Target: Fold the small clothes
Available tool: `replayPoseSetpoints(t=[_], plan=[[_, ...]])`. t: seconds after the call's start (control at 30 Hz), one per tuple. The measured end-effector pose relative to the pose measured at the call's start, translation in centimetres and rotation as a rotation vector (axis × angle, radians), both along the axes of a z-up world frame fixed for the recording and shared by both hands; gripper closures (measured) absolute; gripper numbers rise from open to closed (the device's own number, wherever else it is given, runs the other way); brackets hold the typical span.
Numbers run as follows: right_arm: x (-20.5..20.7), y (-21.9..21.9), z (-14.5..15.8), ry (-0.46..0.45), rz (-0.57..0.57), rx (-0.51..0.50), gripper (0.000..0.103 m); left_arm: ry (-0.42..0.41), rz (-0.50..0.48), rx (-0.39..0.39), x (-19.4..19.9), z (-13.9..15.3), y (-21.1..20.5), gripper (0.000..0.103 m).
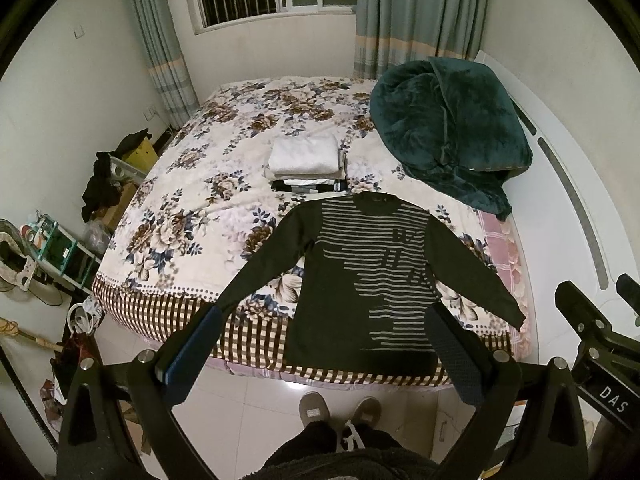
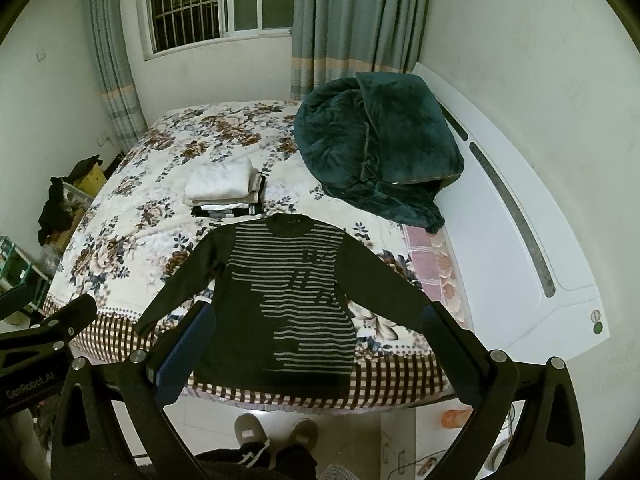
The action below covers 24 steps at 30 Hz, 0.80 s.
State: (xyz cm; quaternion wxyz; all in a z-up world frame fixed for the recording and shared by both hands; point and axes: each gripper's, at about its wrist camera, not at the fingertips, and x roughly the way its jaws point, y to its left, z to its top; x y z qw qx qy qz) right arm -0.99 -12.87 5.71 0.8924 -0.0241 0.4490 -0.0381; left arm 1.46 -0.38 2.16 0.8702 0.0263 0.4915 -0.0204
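- The dark long-sleeved sweater with grey horizontal stripes (image 1: 360, 276) (image 2: 286, 296) lies flat, front up, at the near end of the bed, its long axis running from me toward the window: collar away, hem at the near edge above my feet.
- Its two sleeves spread outward and slant back toward me, one to each side of the body.
- My left gripper (image 1: 326, 354) hangs in the air above the hem with its fingers spread wide, holding nothing.
- My right gripper (image 2: 316, 354) hangs likewise over the lower part of the sweater, fingers wide apart and empty.
- Just beyond the collar sits a stack of folded clothes with a white piece on top (image 1: 306, 158) (image 2: 224, 184).
- The floral bedspread with a brown checked border (image 1: 192, 208) (image 2: 132, 216) lies under all of it.
- A rumpled dark green plush blanket (image 1: 448, 132) (image 2: 376, 144) is heaped at the far right of the bed, beside the white headboard (image 1: 580, 216) (image 2: 520, 220).
- My grey slippers (image 1: 338, 410) (image 2: 276, 432) stand on the tiled floor close to the bed edge.
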Motion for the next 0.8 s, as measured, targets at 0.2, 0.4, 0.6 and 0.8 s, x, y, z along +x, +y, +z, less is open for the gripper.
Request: replayPoseSetpoints(t=[0.2,0.4,0.6,0.8], plan=[[0.5,0.5,0.8,-0.003,0.005,0.008,0.0,-0.011,0.001,0.001,0.3,0.8,0.2,0.0],[0.8,0.6,1.7,-0.009,0.01,0.01,0.0,-0.022,0.003,-0.001,0.0,1.0,0.2,0.0],[0.6,0.3,1.6,-0.013,0.01,0.013,0.0,-0.029,0.004,0.001,0.0,1.1,0.1,0.0],[1.0,0.2,1.9,-0.013,0.013,0.019,0.0,-0.032,0.003,0.001,0.2,1.3,0.0,0.0]])
